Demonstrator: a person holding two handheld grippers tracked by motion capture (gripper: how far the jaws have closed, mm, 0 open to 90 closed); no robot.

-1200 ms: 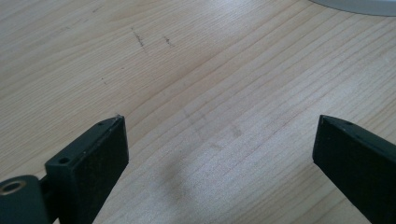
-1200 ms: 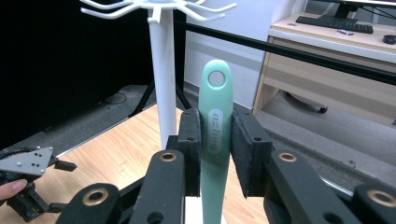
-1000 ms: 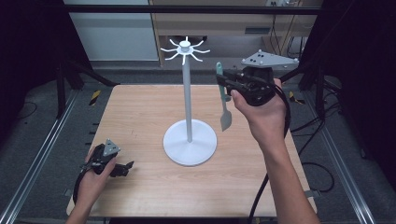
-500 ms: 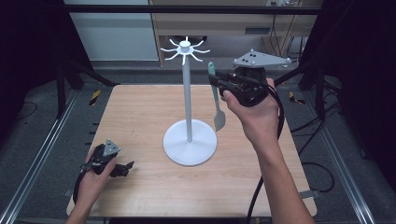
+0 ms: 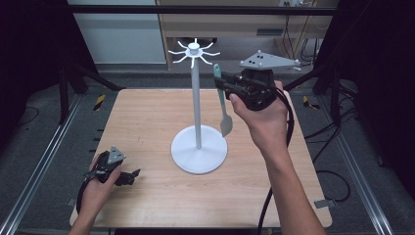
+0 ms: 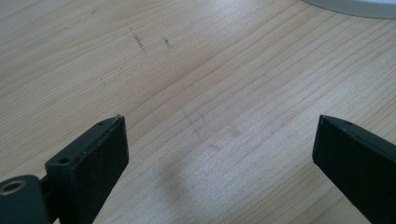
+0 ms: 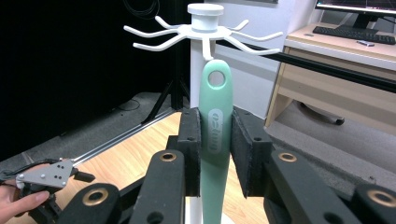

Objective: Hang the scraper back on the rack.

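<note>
A white hook stand (image 5: 197, 107) rises from a round base mid-table, its crown of hooks (image 7: 204, 32) at the top. My right gripper (image 5: 221, 86) is shut on the handle of a mint-green spatula (image 5: 224, 105), held upright just right of the pole with the blade hanging down. In the right gripper view the spatula handle (image 7: 215, 140) sits pinched between the pads, and its hanging hole is just under the hooks. My left gripper (image 5: 131, 177) rests low at the table's front left, open, with nothing but bare wood between its jaws (image 6: 219, 154).
The wooden table (image 5: 147, 122) has dark metal frame rails along both sides. A desk with a keyboard (image 7: 355, 35) stands beyond the far edge. A cable (image 5: 274, 196) trails from the right gripper down along the forearm.
The right gripper has carried the spatula left and a little up, closer to the stand's pole and hooks. The left hand and its gripper have stayed put.
</note>
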